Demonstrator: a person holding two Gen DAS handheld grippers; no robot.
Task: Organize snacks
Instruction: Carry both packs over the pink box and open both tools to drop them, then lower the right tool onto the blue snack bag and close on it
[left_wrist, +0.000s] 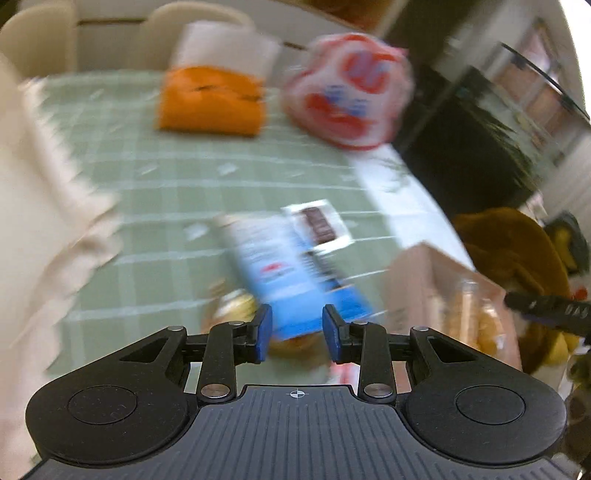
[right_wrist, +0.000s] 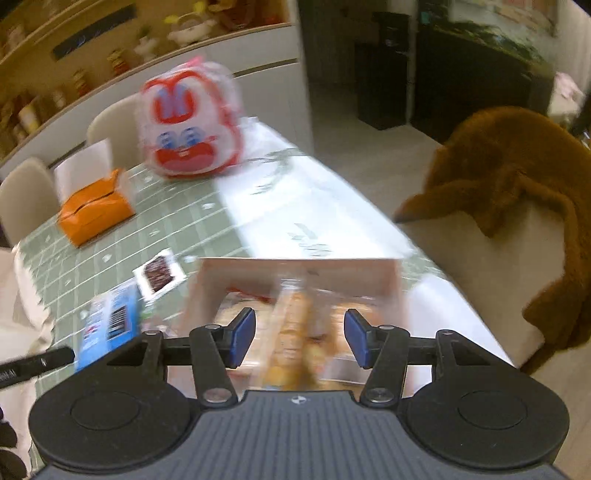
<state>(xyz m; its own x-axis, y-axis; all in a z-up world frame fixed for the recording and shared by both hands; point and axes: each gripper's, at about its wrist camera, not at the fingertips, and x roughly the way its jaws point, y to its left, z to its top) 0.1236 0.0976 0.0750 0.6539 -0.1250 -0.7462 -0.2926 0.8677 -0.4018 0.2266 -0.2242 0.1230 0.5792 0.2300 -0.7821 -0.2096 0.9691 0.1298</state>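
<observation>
A blue and white snack packet (left_wrist: 295, 273) lies on the green checked tablecloth just ahead of my left gripper (left_wrist: 297, 332), whose blue pads stand apart with nothing between them. The packet also shows at the left of the right wrist view (right_wrist: 110, 321). A small white packet with a dark picture (left_wrist: 319, 225) lies beyond it. A cardboard box (right_wrist: 299, 266) holds several clear-wrapped golden snacks (right_wrist: 295, 332). My right gripper (right_wrist: 299, 338) hovers open above the box. Both views are blurred.
An orange tissue box (left_wrist: 210, 103) and a red and white cartoon bag (left_wrist: 351, 88) sit at the table's far side. A brown plush toy (right_wrist: 517, 177) lies over a chair at the right. Cream chairs stand behind the table. Shelves line the wall.
</observation>
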